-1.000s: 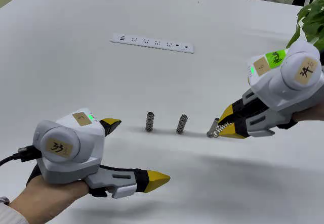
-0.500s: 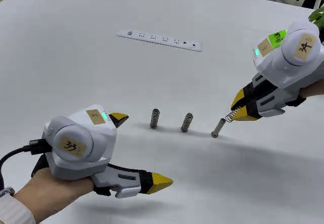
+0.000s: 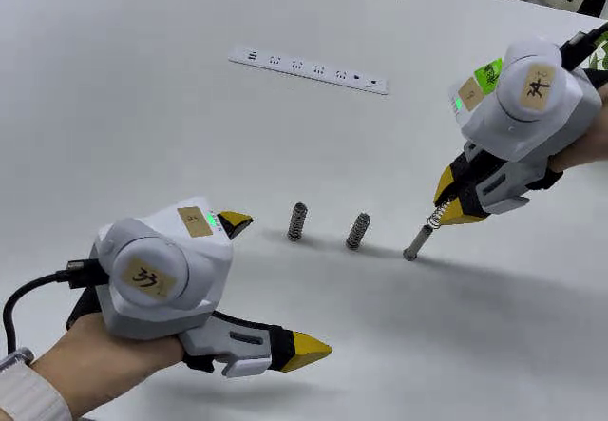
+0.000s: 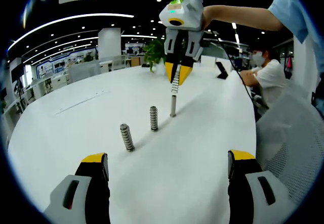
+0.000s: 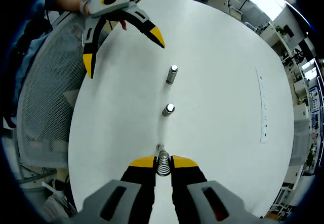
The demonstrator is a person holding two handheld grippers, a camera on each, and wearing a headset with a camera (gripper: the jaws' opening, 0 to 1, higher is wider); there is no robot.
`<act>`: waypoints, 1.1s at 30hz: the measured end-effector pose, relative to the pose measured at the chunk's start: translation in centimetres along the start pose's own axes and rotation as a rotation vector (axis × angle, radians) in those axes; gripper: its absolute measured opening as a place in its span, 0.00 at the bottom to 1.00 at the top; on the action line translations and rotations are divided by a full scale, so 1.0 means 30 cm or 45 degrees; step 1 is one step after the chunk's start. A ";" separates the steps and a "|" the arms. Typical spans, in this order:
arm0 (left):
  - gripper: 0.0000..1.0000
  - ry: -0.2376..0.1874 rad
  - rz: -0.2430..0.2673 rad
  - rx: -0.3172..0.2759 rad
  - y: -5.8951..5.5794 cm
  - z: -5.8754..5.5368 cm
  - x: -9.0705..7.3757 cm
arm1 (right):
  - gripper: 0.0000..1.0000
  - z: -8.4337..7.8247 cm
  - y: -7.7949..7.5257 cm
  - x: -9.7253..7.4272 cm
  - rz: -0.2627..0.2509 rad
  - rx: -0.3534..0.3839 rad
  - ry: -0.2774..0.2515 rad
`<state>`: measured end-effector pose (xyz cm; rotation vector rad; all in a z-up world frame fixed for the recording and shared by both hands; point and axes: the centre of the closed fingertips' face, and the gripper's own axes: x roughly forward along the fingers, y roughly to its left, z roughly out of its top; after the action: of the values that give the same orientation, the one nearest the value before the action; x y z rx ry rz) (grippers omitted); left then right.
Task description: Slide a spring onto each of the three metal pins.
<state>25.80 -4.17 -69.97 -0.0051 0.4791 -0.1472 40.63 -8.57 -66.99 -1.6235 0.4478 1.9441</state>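
The head view looks down on the desk (image 3: pixel 142 107) from near. The left gripper view looks low across it, the right gripper view steeply down; all share the pins (image 3: pixel 358 231).

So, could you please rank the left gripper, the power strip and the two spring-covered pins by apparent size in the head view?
1. the left gripper, enlarged by nearness to the camera
2. the power strip
3. the two spring-covered pins, which look alike, so unranked
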 end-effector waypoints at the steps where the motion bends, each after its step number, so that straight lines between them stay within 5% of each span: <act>1: 1.00 -0.001 0.001 -0.002 0.000 0.001 -0.001 | 0.12 0.002 0.000 0.000 0.002 0.003 -0.002; 33: 1.00 -0.016 0.008 -0.028 0.023 -0.006 -0.010 | 0.12 -0.017 0.007 0.078 0.049 -0.031 0.071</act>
<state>25.57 -3.44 -70.01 -0.0263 0.4683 -0.1354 40.65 -8.53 -69.40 -1.6995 0.4828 1.9433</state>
